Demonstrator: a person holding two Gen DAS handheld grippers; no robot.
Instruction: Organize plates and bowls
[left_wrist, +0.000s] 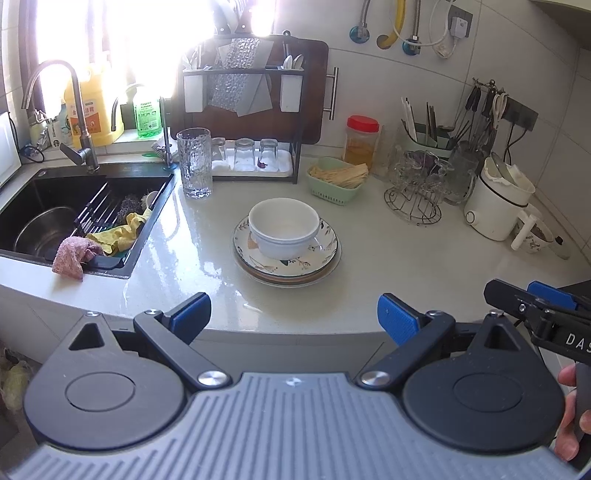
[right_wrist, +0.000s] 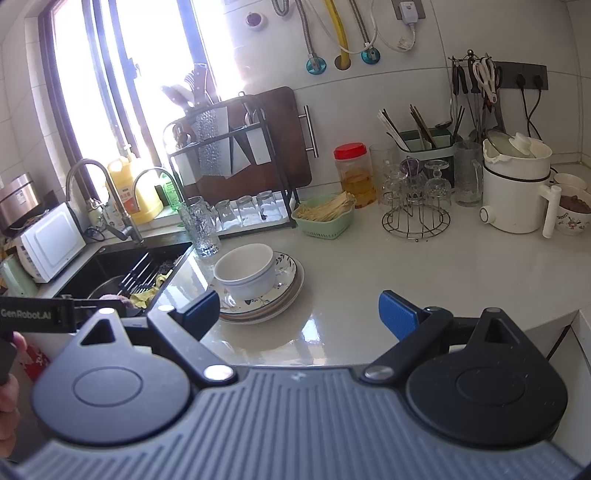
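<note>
Left wrist view: my left gripper (left_wrist: 293, 314) is spread wide and empty at bottom center; mid-frame on the counter (left_wrist: 406, 258), two nested white bowls (left_wrist: 283, 227) sit on a stack of about three leaf-patterned plates (left_wrist: 286, 258); the other tool at right edge reads "DAS". Right wrist view: my right gripper (right_wrist: 299, 314) is also released, holding nothing; the same bowls (right_wrist: 245, 271) on plates (right_wrist: 266, 295) sit center-left, and "GenRobot.AI" is legible at left edge.
</note>
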